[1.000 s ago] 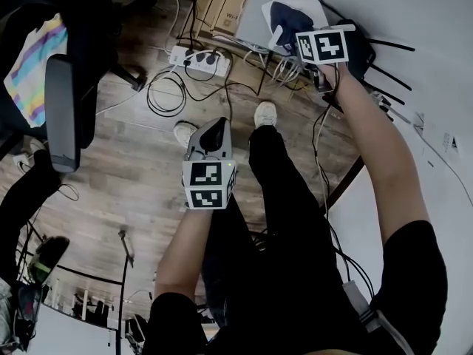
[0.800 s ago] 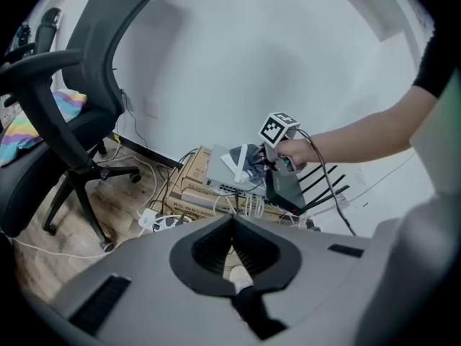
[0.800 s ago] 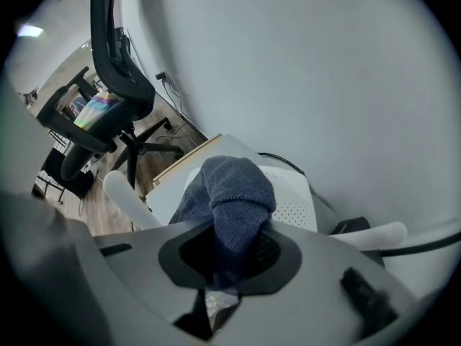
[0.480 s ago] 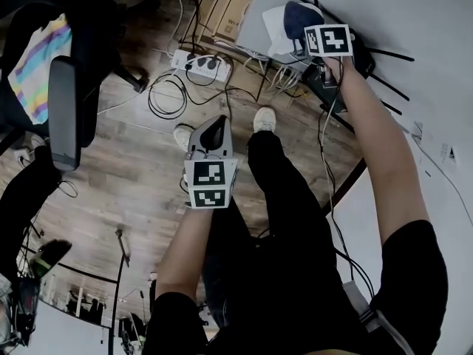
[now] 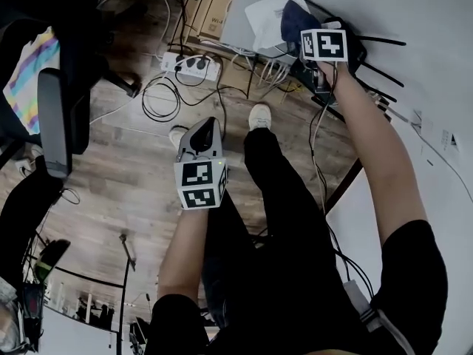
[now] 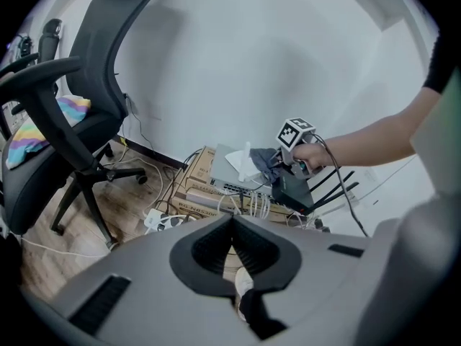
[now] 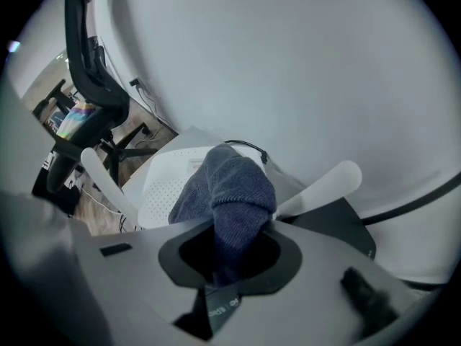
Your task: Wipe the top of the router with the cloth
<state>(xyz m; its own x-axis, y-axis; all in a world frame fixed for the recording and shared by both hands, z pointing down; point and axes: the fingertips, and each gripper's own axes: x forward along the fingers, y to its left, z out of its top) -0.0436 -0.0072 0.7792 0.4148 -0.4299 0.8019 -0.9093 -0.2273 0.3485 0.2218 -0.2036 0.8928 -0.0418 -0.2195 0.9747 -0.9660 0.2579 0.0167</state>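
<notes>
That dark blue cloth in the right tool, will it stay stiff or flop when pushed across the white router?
Probably floppy: the dark blue cloth bulges and folds out of the right tool. Likely light; it may bunch when dragged over the white router.

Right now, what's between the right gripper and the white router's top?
Only the dark blue cloth, shut in the right gripper and hanging over the white router; the right gripper view shows it.

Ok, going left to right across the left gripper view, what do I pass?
rainbow-striped fabric → white power strip → brown cardboard boxes → dark blue cloth → black router with antennas
</notes>
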